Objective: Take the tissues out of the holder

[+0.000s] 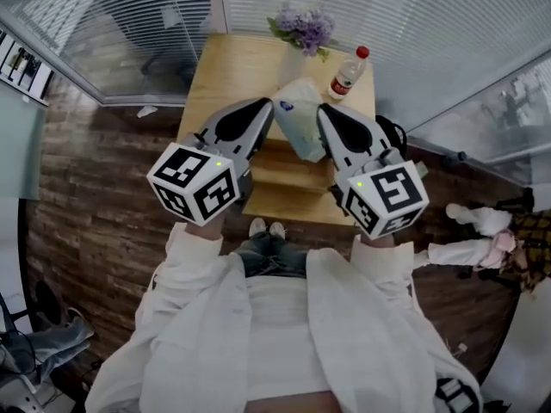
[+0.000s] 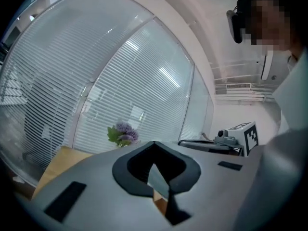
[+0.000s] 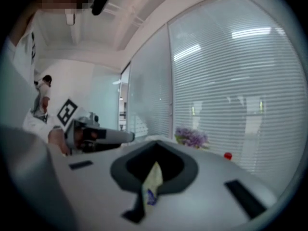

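The left tongs (image 1: 268, 113) and right tongs (image 1: 325, 117) each clamp an edge of the tissue pack (image 1: 300, 120), a grip only their own views show. The head view alone shows the pack raised over the worktop (image 1: 231, 67), with flowers (image 1: 303, 26) and a bottle (image 1: 348, 74) beyond.

The tissue pack (image 1: 301, 120) is a soft, pale green-white plastic packet with a small blue-purple mark near its far left corner. It is lifted clear of the table and hangs tilted, its far end leaning left. Its left edge (image 2: 157, 179) is pinched in the left gripper (image 1: 263, 110) and its right edge (image 3: 151, 183), with the blue mark, in the right gripper (image 1: 325, 115). The holder (image 1: 286, 169), a light wooden box, sits below the pack at the table's near side, partly hidden; the pack is apart from it.
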Demonstrator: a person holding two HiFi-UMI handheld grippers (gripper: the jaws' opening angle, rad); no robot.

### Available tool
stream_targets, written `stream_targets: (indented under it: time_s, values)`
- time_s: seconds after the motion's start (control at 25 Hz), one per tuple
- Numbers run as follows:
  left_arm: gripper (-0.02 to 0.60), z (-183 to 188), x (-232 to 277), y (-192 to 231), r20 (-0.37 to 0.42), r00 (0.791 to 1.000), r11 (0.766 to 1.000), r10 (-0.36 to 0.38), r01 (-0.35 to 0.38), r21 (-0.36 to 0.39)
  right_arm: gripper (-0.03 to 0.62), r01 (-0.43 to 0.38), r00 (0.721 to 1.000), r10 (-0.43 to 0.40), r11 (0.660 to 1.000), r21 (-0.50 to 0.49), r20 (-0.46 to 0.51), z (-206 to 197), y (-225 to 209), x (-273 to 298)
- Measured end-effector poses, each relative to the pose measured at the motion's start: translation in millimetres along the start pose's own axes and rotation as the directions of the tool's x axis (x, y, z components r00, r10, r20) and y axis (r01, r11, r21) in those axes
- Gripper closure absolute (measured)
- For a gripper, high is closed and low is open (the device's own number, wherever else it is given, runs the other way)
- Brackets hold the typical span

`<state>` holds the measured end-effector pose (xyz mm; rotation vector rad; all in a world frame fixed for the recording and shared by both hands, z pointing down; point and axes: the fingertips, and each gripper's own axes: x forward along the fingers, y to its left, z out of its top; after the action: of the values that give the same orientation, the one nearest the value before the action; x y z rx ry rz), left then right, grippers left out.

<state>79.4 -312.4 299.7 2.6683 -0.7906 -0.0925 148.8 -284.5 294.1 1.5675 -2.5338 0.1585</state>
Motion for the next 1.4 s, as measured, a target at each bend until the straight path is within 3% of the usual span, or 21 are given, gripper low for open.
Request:
stream_targets:
  time_s: [0.4, 0.84, 1.04, 1.4]
  values:
    - [0.572, 61.8, 15.8, -35.2, 0.134, 0.987, 0.993, -0.088, 0.075, 0.096, 0.582, 0.07, 0.974, -0.082, 0.995, 0.065, 0.21, 68.7, -25.8, -28.9]
    - [0.573, 84.7, 18.5, -45.5, 0.193, 0.98, 0.983, -0.054, 0.018, 0.183, 0.582, 0.105, 0.937, -0.125, 0.991, 0.078, 0.326, 99.8, -30.8, -49.1]
    - [0.572, 93.4, 24.6, -51.1, 0.229, 0.971, 0.98, -0.062, 0.015, 0.201, 0.582, 0.107, 0.928, -0.127, 0.991, 0.077, 0.351, 107.5, -33.3, -48.4]
    - [0.573, 92.1, 35.6, -56.6, 0.222, 0.972, 0.977, -0.074, 0.027, 0.21, 0.582, 0.1, 0.927, -0.134, 0.988, 0.115, 0.35, 100.4, -41.9, -50.4]
